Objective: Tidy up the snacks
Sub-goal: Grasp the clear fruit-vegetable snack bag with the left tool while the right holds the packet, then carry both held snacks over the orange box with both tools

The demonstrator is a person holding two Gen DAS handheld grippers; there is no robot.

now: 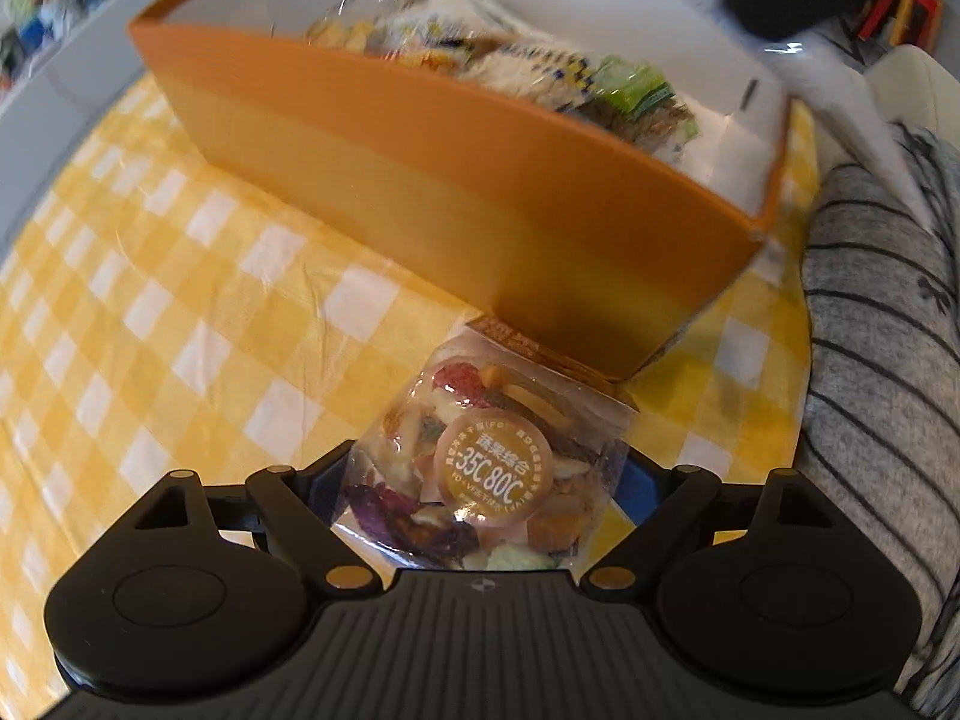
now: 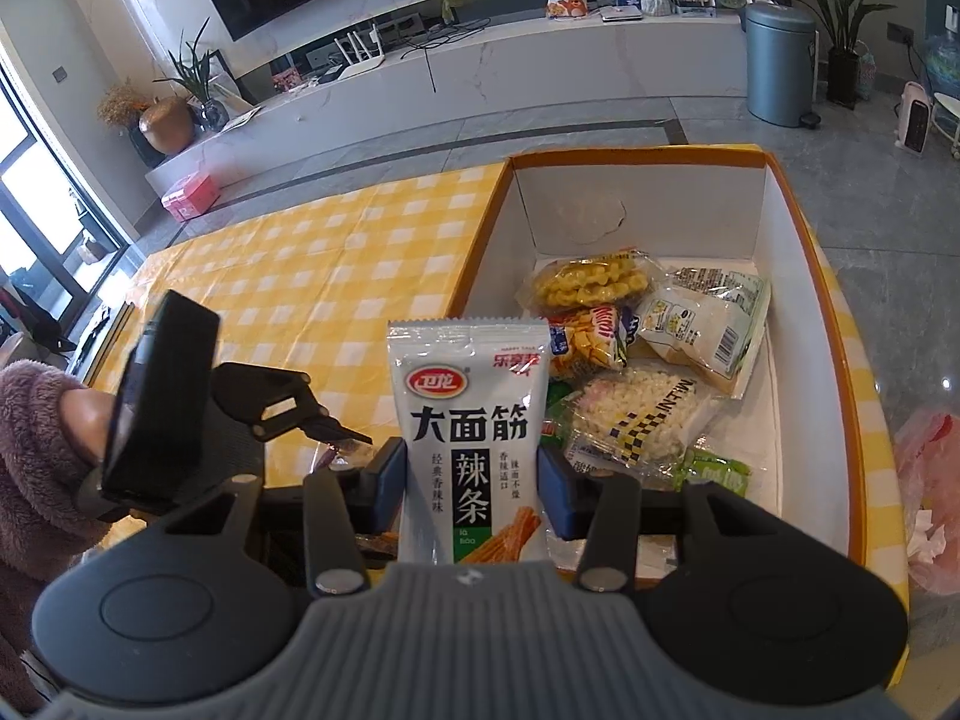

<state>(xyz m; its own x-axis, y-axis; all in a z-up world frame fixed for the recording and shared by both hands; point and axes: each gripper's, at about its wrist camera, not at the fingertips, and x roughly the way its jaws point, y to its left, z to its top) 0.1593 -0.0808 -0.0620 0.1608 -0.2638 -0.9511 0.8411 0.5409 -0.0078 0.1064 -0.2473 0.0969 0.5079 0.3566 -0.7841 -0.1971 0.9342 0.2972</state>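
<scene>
- Now the left tongs (image 1: 486, 480) stand wide open on either side of a clear dried-fruit packet (image 1: 480, 468) lying on the yellow-checked bench (image 1: 180, 312), just beside the orange box's (image 1: 456, 204) near wall
- Right tongs (image 2: 471, 474) grip a white spicy-strip packet (image 2: 471, 438) upright, near the box holding other snack bags (image 2: 636, 348)

The left gripper (image 1: 486, 480) has a black ribbed body, two round black side housings, black link arms with brass-coloured pivot pins and blue pads. The right gripper (image 2: 471, 483) has a grey ribbed body, black housings, silver pins and blue pads. A fuzzy mauve sleeve (image 2: 36, 456) covers the arm.
</scene>
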